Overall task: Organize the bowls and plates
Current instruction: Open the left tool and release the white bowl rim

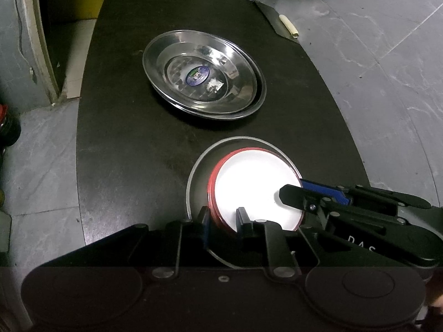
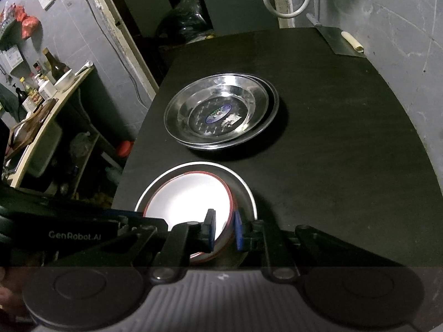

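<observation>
A white bowl with a red rim (image 1: 257, 191) (image 2: 191, 196) sits inside a shallow steel plate (image 1: 199, 171) (image 2: 243, 182) near the table's front edge. My left gripper (image 1: 223, 218) is shut on the bowl's near-left rim. My right gripper (image 2: 224, 228) is shut on the bowl's right rim; it also shows in the left wrist view (image 1: 301, 193). Two stacked steel plates (image 1: 203, 74) (image 2: 221, 110) with a blue sticker lie farther back on the table.
The black table (image 1: 124, 138) (image 2: 346, 152) has edges close on the left and front. A cleaver (image 1: 279, 25) (image 2: 339, 41) lies at its far right corner. A cluttered shelf with bottles (image 2: 41, 88) stands to the left.
</observation>
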`<state>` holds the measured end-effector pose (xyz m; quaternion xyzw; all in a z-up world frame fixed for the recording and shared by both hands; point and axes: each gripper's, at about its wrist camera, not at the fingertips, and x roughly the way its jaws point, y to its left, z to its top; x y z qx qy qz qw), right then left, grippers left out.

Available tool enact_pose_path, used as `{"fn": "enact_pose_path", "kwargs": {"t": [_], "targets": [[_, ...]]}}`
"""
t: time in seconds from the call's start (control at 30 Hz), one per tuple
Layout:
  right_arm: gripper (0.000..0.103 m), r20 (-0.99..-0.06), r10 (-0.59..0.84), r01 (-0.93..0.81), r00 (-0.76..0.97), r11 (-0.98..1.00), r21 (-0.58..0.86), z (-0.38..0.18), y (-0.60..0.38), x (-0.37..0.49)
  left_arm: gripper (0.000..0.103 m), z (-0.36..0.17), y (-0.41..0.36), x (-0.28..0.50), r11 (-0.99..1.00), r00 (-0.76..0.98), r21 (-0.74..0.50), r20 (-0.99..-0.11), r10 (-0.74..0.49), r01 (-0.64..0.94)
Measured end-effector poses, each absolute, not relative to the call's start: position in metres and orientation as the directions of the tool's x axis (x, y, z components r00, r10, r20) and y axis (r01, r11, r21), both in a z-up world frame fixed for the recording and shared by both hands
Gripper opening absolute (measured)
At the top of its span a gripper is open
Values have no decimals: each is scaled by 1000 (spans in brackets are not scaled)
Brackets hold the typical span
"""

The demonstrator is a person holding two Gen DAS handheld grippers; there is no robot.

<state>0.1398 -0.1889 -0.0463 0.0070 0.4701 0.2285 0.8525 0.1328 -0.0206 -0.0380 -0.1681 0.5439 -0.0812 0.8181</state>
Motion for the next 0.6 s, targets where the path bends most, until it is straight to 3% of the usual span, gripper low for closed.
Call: {"fn": "enact_pose_path", "kwargs": {"t": [0.13, 0.4, 0.47, 0.6], "targets": [[20, -791, 401, -374, 461, 897, 236, -46, -191, 138, 22, -37, -19, 133, 929, 403, -366, -858, -319, -45], [23, -758, 401, -346, 514, 906, 245, -39, -203, 127, 44, -25, -13, 124, 925, 455, -379, -828, -328, -23], [30, -750, 395, -331, 531, 911, 245, -37, -207, 124, 51, -20, -9, 122, 931, 476, -363, -824, -309, -24], [44, -736, 378, -293, 562, 923, 250, -35, -216, 120, 54, -13, 0, 117, 954, 525, -296, -821, -224, -55]]}}
